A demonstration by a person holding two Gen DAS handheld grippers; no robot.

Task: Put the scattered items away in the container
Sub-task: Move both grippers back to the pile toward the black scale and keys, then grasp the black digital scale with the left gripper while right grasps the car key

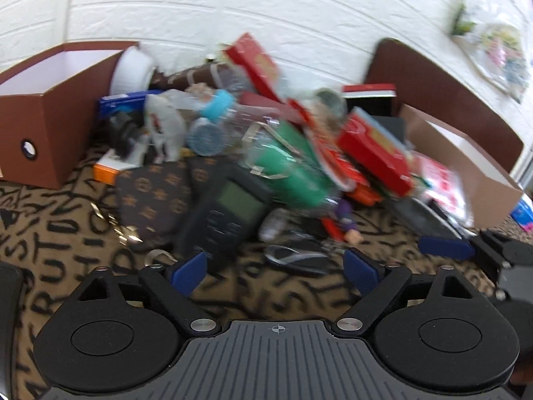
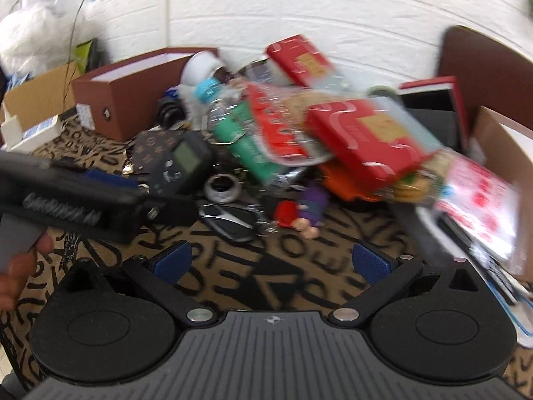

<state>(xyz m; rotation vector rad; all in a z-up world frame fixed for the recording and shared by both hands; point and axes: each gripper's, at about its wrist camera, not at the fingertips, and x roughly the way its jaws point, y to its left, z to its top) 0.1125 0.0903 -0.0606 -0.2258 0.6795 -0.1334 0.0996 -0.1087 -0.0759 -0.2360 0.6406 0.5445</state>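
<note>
A blurred heap of items lies on a letter-patterned cloth (image 1: 66, 233). It includes a black handheld meter (image 1: 230, 213), a green bottle (image 1: 293, 170), red boxes (image 1: 373, 153), a patterned pouch (image 1: 156, 196) and a black key fob (image 2: 230, 220). An open brown box (image 1: 50, 100) stands at the left. My left gripper (image 1: 274, 271) is open just before the meter, with nothing between its pads. My right gripper (image 2: 271, 263) is open over bare cloth, short of the key fob and a small purple toy figure (image 2: 306, 210).
A cardboard box (image 1: 466, 166) stands at the right, a dark headboard (image 1: 433, 76) behind it, and a white brick wall at the back. In the right wrist view a hand (image 2: 20, 266) holds the left gripper at the left edge. More cartons (image 2: 36, 106) sit far left.
</note>
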